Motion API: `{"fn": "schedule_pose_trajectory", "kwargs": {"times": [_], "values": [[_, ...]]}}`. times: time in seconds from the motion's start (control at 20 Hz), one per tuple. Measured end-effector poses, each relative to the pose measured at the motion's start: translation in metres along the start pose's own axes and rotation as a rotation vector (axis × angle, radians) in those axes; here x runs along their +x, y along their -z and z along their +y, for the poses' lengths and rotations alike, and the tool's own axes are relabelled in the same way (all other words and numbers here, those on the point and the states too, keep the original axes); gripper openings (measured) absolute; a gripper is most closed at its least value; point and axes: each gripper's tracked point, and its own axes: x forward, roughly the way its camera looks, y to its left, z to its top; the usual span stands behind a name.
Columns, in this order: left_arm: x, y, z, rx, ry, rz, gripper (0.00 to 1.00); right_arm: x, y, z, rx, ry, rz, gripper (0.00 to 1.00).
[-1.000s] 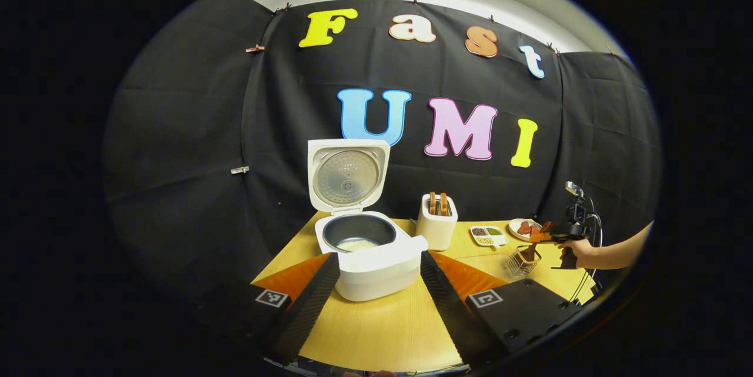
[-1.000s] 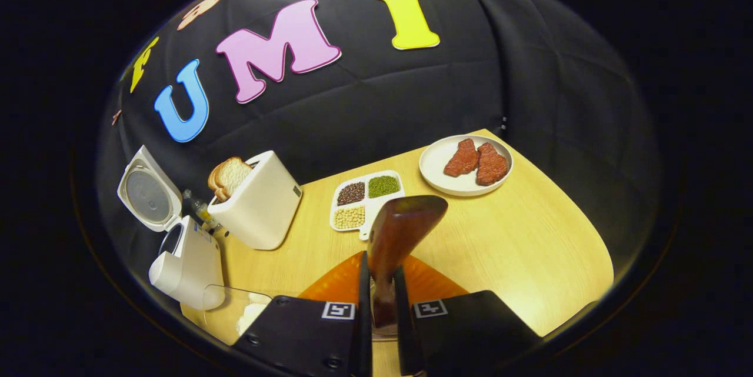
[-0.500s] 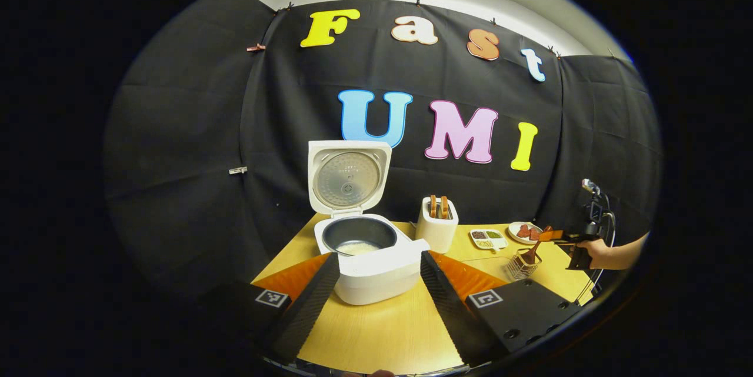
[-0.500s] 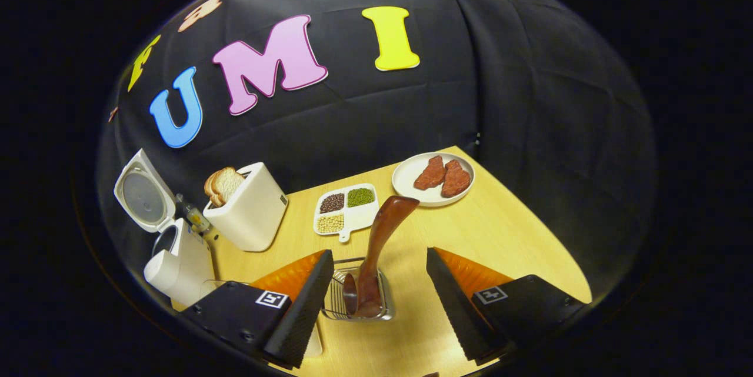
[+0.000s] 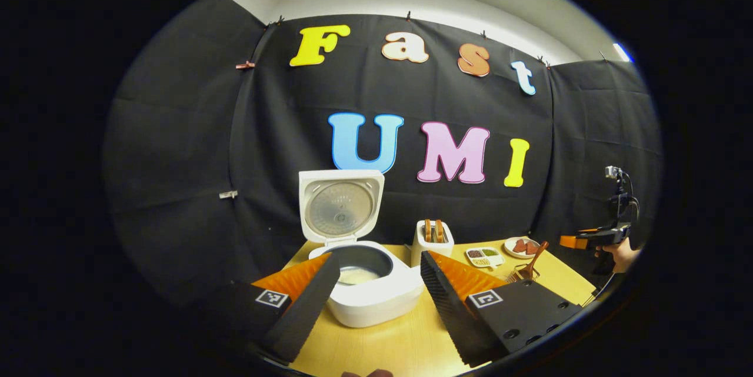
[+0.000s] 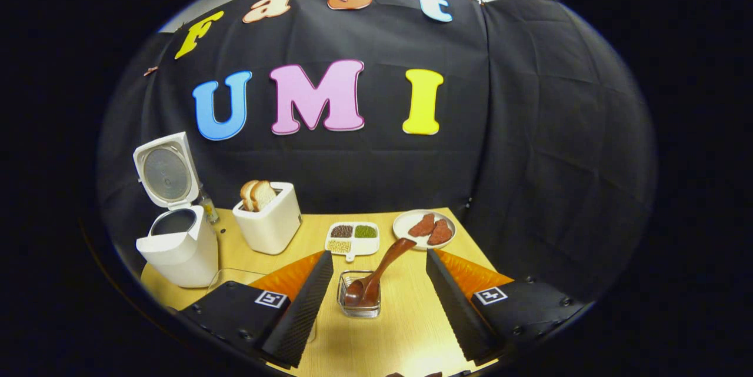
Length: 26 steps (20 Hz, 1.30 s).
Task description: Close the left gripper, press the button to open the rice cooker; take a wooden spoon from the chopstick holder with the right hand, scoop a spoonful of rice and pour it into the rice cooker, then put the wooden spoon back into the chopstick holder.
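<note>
Rice cooker (image 5: 367, 283) lid up, rice inside; wooden spoon (image 6: 376, 274) back in chopstick holder (image 6: 359, 297); I've both grippers (image 6: 379, 300) (image 5: 379, 292) spread, empty. Done.

Even overhead light, perhaps slightly dim; sharp centre, strong fisheye bending at edges.

No legible text, label, brand, number or sign on any object.

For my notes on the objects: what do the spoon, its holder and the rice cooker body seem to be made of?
Spoon: probably wood, dark reddish-brown with a smooth, slightly glossy sheen. Holder: thin metal wire, as it looks, an open shiny basket you see through. Rice cooker body: likely plastic, plain matte white; its inner pot looks like dark coated metal.
</note>
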Motion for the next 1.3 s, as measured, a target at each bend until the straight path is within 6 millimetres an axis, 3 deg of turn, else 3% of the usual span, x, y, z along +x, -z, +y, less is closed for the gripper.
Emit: {"fn": "schedule_pose_trajectory", "kwargs": {"times": [0.2,0.45,0.6,1.0,1.3], "values": [[0.025,-0.041,0.004,0.038,0.006,-0.086,0.95,-0.029,-0.055,0.005,0.031,0.047,-0.134,0.99],[0.068,-0.085,0.018,0.048,-0.014,-0.181,0.95,-0.052,-0.105,0.027,-0.057,0.012,-0.278,0.99],[0.099,-0.105,0.027,0.055,-0.017,-0.219,0.95,-0.067,-0.122,0.033,-0.111,0.038,-0.326,0.99],[0.196,-0.165,0.056,0.020,-0.043,-0.292,0.95,-0.102,-0.139,0.059,-0.187,0.040,-0.380,0.98],[0.273,-0.158,0.072,0.043,-0.058,-0.252,0.95,-0.124,-0.132,0.061,-0.176,0.063,-0.366,0.97]]}}
